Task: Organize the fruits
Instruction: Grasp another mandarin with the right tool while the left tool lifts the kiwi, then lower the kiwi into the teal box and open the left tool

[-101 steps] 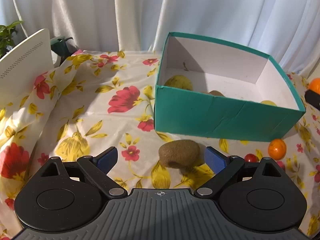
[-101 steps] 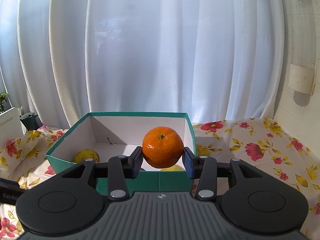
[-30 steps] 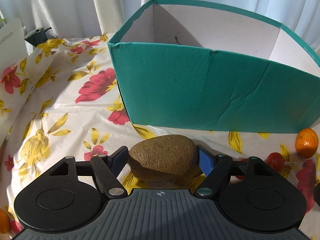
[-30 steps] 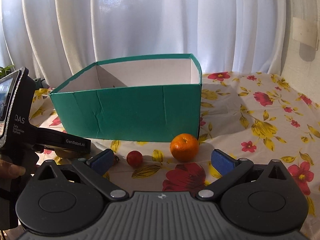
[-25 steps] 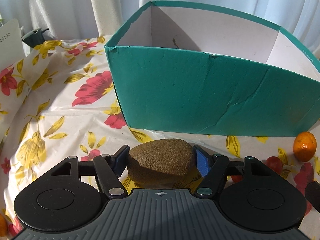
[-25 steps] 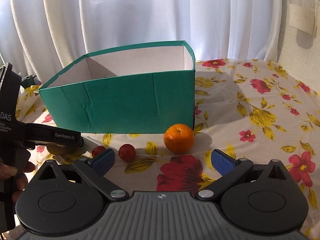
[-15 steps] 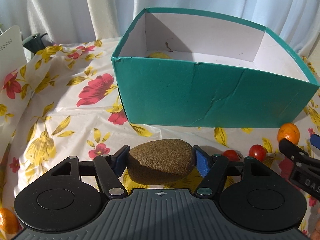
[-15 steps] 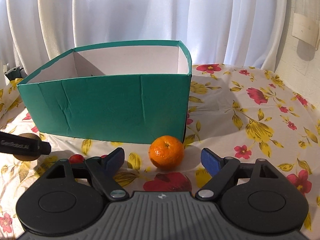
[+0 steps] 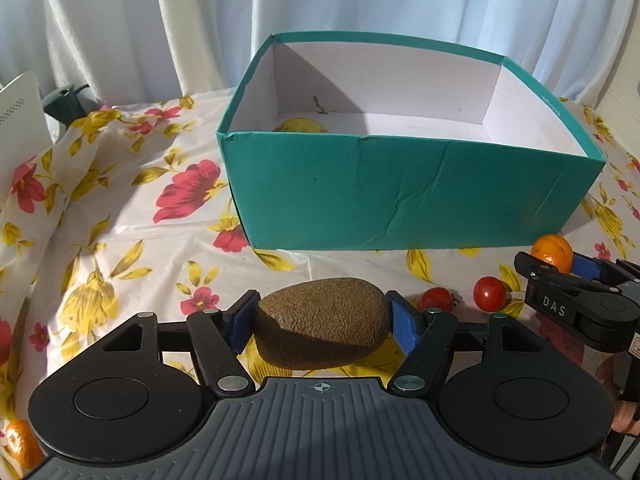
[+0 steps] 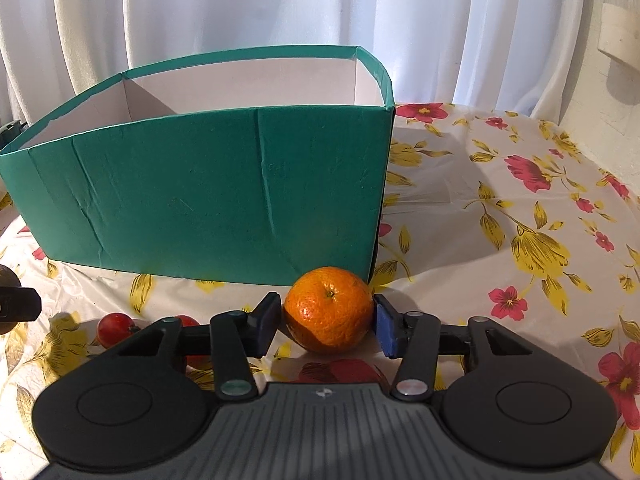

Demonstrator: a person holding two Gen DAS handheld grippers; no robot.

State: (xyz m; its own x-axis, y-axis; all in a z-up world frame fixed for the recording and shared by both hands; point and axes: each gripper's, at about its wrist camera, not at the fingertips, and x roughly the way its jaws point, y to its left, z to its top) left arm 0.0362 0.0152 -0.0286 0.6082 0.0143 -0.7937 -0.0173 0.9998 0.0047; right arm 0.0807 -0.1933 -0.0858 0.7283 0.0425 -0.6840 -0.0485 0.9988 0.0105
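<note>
Transfer into the box was in hand: left gripper clamped the kiwi, right gripper pinched the orange before the box, each needing a lift over its rim.

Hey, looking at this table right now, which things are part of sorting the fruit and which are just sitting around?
Part of the job:
kiwi in the left gripper
orange between the right gripper pads
green box
two cherry tomatoes
yellow fruit in the box

Lying about:
white panel
dark green watering can
curtain
</note>
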